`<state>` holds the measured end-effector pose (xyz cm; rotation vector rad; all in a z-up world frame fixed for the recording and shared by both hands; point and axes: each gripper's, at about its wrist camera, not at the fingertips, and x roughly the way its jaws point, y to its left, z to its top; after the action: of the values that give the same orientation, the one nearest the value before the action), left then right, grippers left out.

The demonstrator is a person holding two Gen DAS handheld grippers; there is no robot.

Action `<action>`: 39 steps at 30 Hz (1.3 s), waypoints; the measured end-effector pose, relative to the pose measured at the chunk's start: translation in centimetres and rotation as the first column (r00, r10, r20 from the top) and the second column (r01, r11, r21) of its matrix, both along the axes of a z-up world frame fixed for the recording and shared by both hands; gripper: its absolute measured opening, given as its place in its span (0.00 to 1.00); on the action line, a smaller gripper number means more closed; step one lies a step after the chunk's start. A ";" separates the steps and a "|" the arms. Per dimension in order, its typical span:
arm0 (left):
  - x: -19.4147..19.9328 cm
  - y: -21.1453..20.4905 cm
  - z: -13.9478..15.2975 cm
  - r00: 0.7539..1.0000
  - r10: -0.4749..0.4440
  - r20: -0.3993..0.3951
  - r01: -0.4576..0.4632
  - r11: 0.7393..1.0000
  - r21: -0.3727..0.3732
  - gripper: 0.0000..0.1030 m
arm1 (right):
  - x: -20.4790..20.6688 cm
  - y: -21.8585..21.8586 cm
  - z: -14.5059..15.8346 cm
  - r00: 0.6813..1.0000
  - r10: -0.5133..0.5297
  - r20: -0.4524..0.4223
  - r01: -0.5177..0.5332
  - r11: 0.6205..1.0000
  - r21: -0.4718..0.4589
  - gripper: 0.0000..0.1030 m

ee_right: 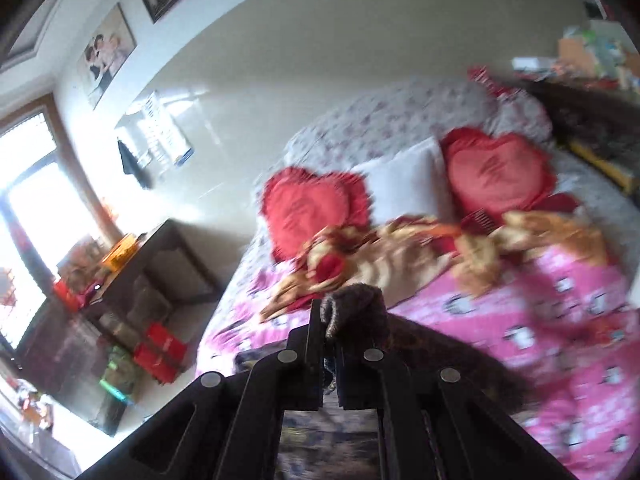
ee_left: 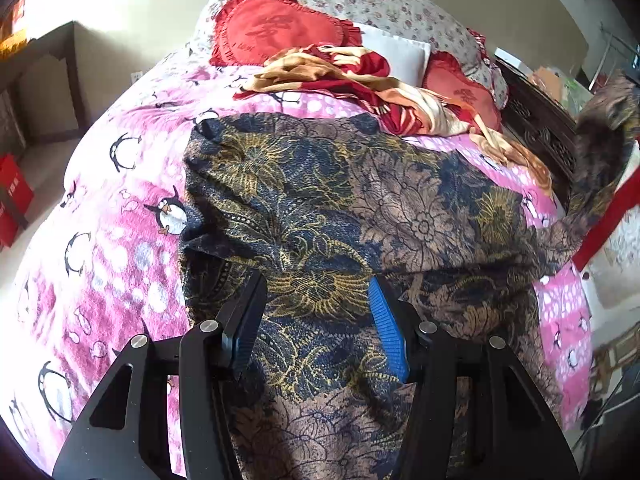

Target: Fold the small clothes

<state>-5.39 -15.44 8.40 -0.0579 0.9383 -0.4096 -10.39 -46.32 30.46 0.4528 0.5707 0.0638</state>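
Cloth [ee_left: 320,200] with dark flowers lies spread on the pink bed [ee_left: 120,240]. It is the thing to fold. Most of it is flat, but it has bumps and wrinkles.

The left gripper [ee_left: 318,312] hangs just over the near part of the cloth. Its two fingers are wide apart and hold nothing. One finger has a blue pad [ee_left: 388,332].

The right gripper [ee_right: 328,344] is squeezed tight on one end of the cloth. A little tuft pokes up from between its fingers. In the left view, that end is lifted high off the bed at the right side [ee_left: 604,120]. The right view is blurry, so the gripper looks like it is moving fast.

The folding looks like it has only just begun. One end is up in the air, maybe on its way across. No neat fold shows yet. The cloth must be laid over itself, smoothed, and folded small.

Red heart pillows [ee_left: 276,28] and a gold blanket [ee_left: 340,76] sit at the far end of the bed.
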 end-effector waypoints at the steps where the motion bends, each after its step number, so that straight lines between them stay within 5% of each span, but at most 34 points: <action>1: 0.1 0.1 -0.1 1.000 0.004 -0.005 -0.004 1.000 -0.004 0.51 | 1.3 1.6 -1.2 0.997 0.068 -0.028 -0.068 0.997 0.022 0.09; 2: 0.2 0.3 -0.1 1.000 0.009 -0.006 -0.009 1.000 -0.005 0.51 | 2.6 3.1 -2.3 0.985 0.157 -0.070 -0.154 0.987 0.040 0.26; 4: 0.3 0.8 -0.2 1.000 0.011 0.002 -0.011 1.000 0.008 0.51 | 4.2 5.8 -4.7 0.937 0.307 -0.165 -0.302 0.952 0.055 0.42; 7: 0.8 1.4 -0.8 1.000 0.018 0.000 -0.018 1.000 0.022 0.51 | 3.3 5.6 -5.9 0.949 0.283 -0.139 -0.292 0.955 -0.050 0.49; 10: 1.5 1.8 -1.4 0.999 0.032 -0.023 -0.032 0.999 0.007 0.51 | 3.4 3.1 -8.3 0.972 0.157 -0.175 -0.190 0.963 -0.191 0.51; 13: 1.8 2.0 -1.8 0.998 0.044 -0.033 -0.045 0.999 -0.009 0.51 | 5.3 2.9 -12.5 0.941 0.197 -0.276 -0.261 0.941 -0.216 0.51; 16: 1.9 1.9 -2.0 0.999 0.039 -0.037 -0.039 0.999 0.007 0.51 | 7.1 5.6 -16.9 0.885 0.306 -0.350 -0.404 0.879 -0.254 0.51; 22: 2.1 2.6 -2.0 0.998 0.054 -0.040 -0.053 0.998 0.022 0.51 | 10.3 9.9 -23.9 0.816 0.355 -0.456 -0.548 0.727 -0.414 0.52; 25: 2.1 3.1 -1.8 0.998 0.055 -0.032 -0.055 0.998 0.021 0.51 | 10.0 9.9 -24.7 0.827 0.315 -0.466 -0.526 0.727 -0.442 0.05; 28: 2.2 3.4 -1.9 0.997 0.068 -0.033 -0.068 0.998 0.012 0.51 | 6.6 10.0 -21.4 0.901 0.295 -0.319 -0.420 0.779 -0.466 0.04; 31: 2.3 3.3 -2.0 0.996 0.078 -0.044 -0.078 0.997 -0.007 0.51 | 2.3 11.3 -19.0 0.936 0.284 -0.206 -0.350 0.784 -0.512 0.04; 35: 1.6 2.4 -2.0 0.998 0.046 -0.052 -0.047 0.999 -0.027 0.51 | -3.7 14.3 -20.9 0.910 0.337 -0.241 -0.412 0.789 -0.455 0.04; 39: 1.2 0.2 -2.2 0.998 -0.025 -0.062 0.024 0.999 -0.022 0.51 | -5.3 14.0 -23.8 0.883 0.325 -0.338 -0.451 0.787 -0.421 0.05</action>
<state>-4.15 -15.20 6.16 -0.0794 0.9967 -0.4428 -15.71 -32.35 6.71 -0.1702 0.8967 0.2582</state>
